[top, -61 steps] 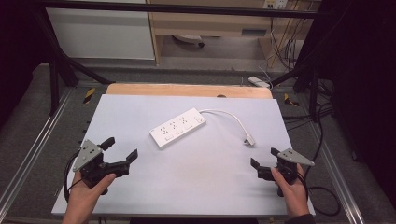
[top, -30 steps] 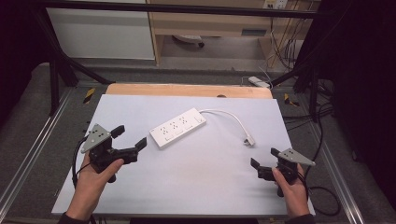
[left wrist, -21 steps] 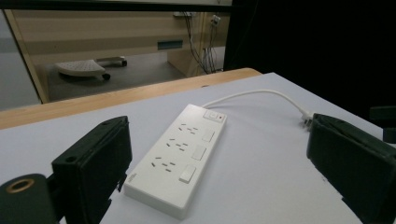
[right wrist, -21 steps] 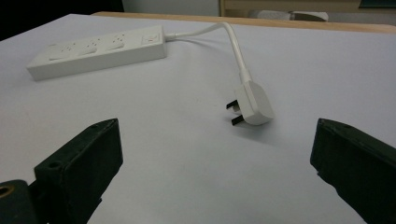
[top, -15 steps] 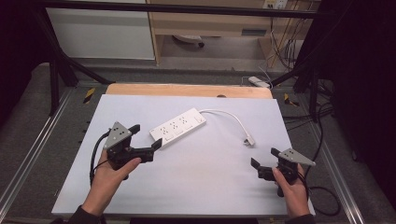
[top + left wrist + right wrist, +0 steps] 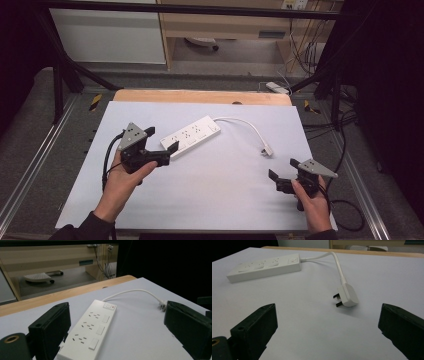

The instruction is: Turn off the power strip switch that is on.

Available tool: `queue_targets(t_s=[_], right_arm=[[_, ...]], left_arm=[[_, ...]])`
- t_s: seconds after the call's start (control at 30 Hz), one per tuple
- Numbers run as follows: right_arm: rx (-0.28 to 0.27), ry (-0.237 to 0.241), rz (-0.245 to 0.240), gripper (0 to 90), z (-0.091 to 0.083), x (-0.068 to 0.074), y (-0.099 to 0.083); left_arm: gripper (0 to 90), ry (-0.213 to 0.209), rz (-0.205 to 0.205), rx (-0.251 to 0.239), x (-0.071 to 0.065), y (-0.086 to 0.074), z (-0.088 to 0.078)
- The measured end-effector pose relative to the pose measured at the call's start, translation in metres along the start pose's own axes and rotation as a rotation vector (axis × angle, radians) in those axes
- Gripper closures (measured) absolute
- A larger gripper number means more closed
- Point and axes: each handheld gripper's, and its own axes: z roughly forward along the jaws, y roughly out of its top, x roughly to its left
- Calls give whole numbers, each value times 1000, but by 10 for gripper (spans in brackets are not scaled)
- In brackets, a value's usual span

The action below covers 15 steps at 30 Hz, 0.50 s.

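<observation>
A white power strip (image 6: 191, 136) (image 6: 88, 331) (image 6: 263, 267) with three sockets lies slantwise on the white tabletop (image 6: 210, 190). Its white cable (image 6: 245, 125) curves right to a white plug (image 6: 266, 149) (image 6: 347, 296) lying on its side. My left gripper (image 6: 161, 139) (image 6: 117, 335) is open, its jaws straddling the strip's near end without touching it. My right gripper (image 6: 283, 169) (image 6: 329, 332) is open near the table's front right, with the plug a short way ahead of its jaws and nothing between them.
A wooden strip (image 6: 202, 96) runs along the table's far edge. Metal rails (image 6: 30, 170) flank both sides. Beyond the table stand a light wood desk (image 6: 235, 22) and hanging cables (image 6: 305, 45). The right gripper's cable (image 6: 347, 207) trails off the front right corner.
My left gripper has moved forward and right from the front left of the table up to the power strip's near end. The right gripper has stayed in place.
</observation>
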Motion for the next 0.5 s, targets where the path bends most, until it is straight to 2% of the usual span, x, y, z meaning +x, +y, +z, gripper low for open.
queue_targets(t_s=[0.2, 0.5], right_arm=[[-1, 1, 0, 27, 0, 0, 0], [-2, 4, 1, 27, 0, 0, 0]], left_arm=[[72, 6, -10, -7, 6, 6, 4], [74, 22, -4, -8, 13, 16, 13]])
